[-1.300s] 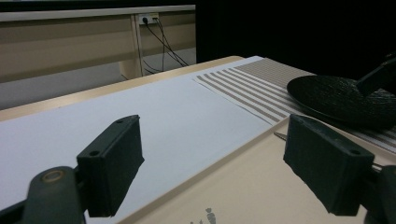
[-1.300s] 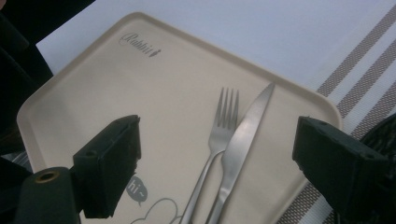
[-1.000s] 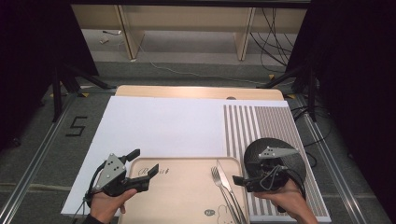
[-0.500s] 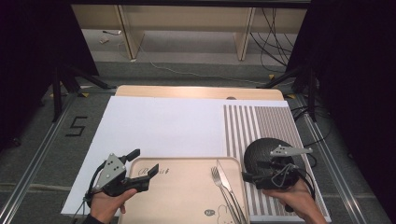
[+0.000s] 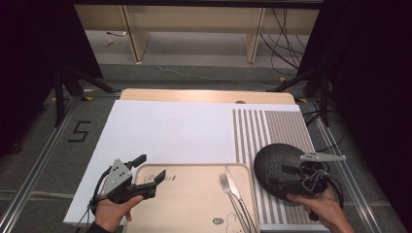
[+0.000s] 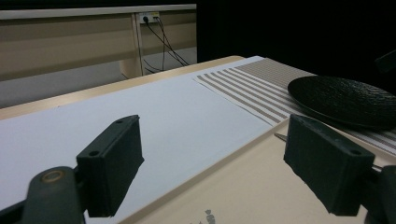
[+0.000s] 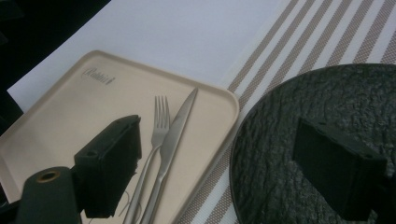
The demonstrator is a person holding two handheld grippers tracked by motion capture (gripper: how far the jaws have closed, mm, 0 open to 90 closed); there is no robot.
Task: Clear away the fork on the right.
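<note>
The right tongs (image 5: 286,177) are hovering released above the black plate (image 5: 272,162), which is lying on the striped mat (image 5: 272,128) just beside the tray (image 5: 194,204). The left tongs (image 5: 150,170) are gaping over the tray's near-left corner, grasping nothing. A fork (image 5: 228,191) and knife (image 5: 238,194) are lying on the tray.

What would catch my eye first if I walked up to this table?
Probably the black plate on the striped mat at the right, with the right gripper open above it. Beside it lies a beige tray holding a fork and knife along its right side, while the left gripper hovers open at the tray's left corner.
</note>
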